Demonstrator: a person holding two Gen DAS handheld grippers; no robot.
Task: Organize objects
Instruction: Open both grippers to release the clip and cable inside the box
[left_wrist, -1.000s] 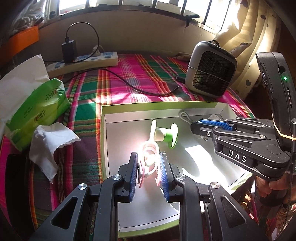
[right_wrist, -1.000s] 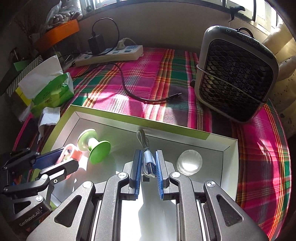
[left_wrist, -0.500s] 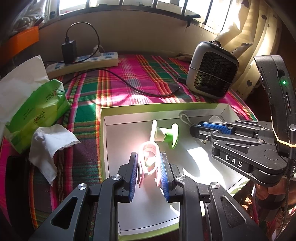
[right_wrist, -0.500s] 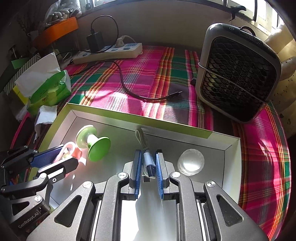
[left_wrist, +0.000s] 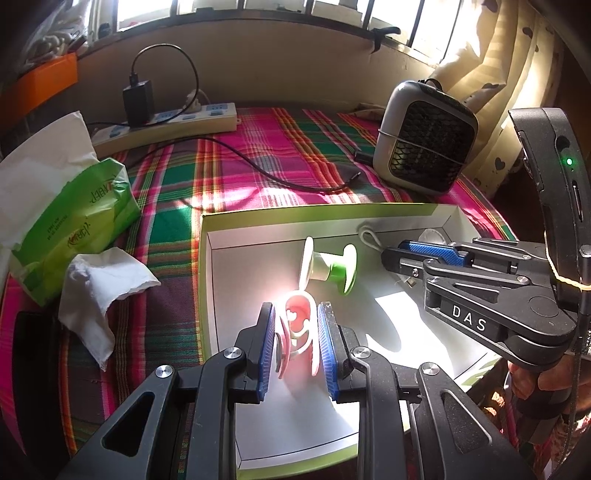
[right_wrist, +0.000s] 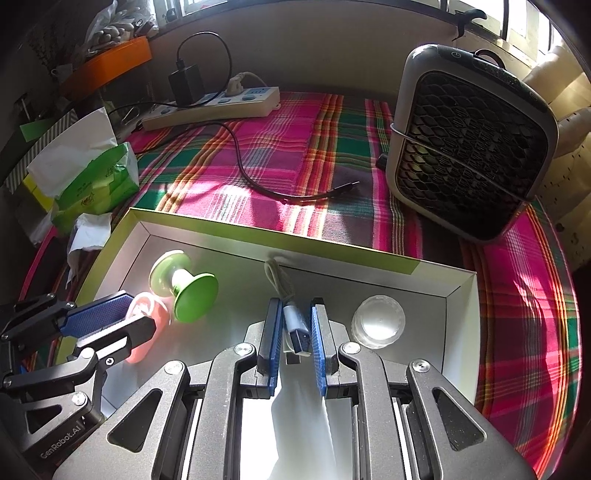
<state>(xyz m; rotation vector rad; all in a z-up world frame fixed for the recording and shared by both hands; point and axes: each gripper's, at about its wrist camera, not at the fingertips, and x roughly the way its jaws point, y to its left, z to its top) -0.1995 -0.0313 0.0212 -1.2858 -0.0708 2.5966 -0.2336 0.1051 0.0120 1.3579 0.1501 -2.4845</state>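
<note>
A pink-and-green plaid cloth (left_wrist: 236, 173) covers the surface below a barred window, and a shallow white box with a green rim (left_wrist: 258, 214) sits low in both frames. In the left wrist view the left gripper (left_wrist: 297, 332), bottom centre, is clenched on a pink clip (left_wrist: 299, 321) over the box floor. In the right wrist view the right gripper (right_wrist: 293, 328), bottom centre, pinches the plug of a USB cable (right_wrist: 295, 326), whose cord loops toward the box's far wall. Only this view shows clearly the one clear round lid (right_wrist: 377, 322) just right of the fingers; the left view catches just its edge behind the right gripper. One green suction-cup spool (left_wrist: 330, 264) lies on its side mid-box. Beyond the box: one grey mini fan (right_wrist: 472, 142) at the right, one power strip (left_wrist: 166, 123) carrying one black charger (left_wrist: 138, 98), one green tissue pack (left_wrist: 74, 221) and one crumpled tissue (left_wrist: 103, 280) at the left.
</note>
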